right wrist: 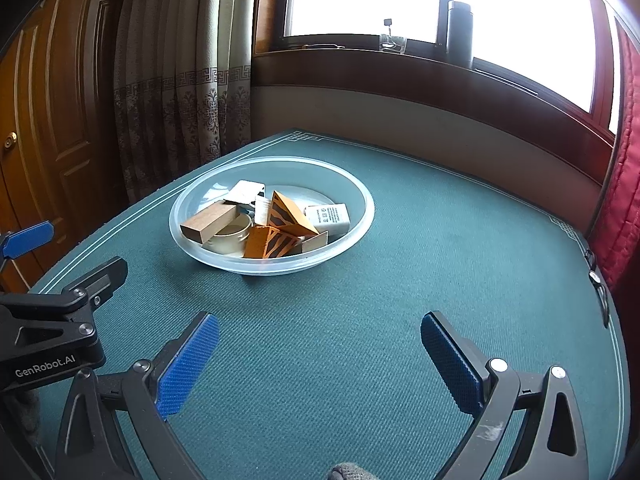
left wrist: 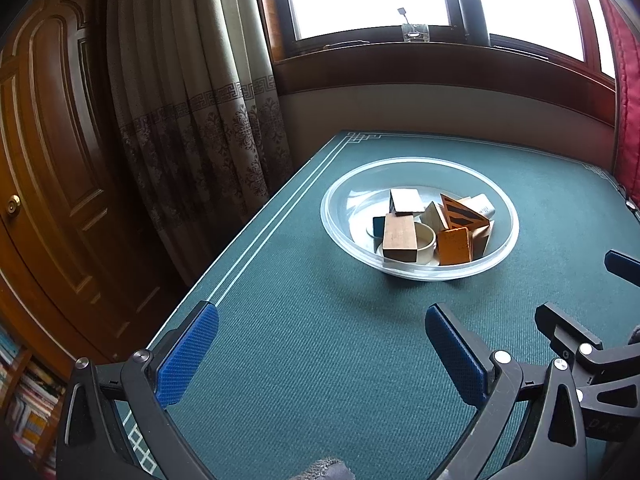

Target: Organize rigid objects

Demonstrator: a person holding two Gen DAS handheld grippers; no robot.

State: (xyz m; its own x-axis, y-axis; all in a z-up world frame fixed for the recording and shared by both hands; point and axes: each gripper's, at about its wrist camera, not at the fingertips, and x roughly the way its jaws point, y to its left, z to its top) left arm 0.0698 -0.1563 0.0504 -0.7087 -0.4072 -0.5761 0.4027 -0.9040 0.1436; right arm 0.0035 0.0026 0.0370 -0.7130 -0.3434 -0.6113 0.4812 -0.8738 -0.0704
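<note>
A clear plastic bowl (left wrist: 332,216) (right wrist: 360,224) stands on the green table. It holds several rigid pieces: a wooden block (left wrist: 398,238) (right wrist: 208,222), orange blocks with black stripes (left wrist: 464,212) (right wrist: 286,216), a white round tin (left wrist: 424,240) (right wrist: 230,236) and a small white box (right wrist: 328,218). My left gripper (left wrist: 320,354) is open and empty, above the table short of the bowl. My right gripper (right wrist: 320,360) is open and empty, also short of the bowl.
The green felt table (left wrist: 300,340) (right wrist: 440,280) has its left edge beside a patterned curtain (left wrist: 192,120) and a wooden door (left wrist: 48,160). A windowsill behind holds a glass (left wrist: 415,33) and a dark flask (left wrist: 474,16). Red fabric (right wrist: 616,200) hangs at the right.
</note>
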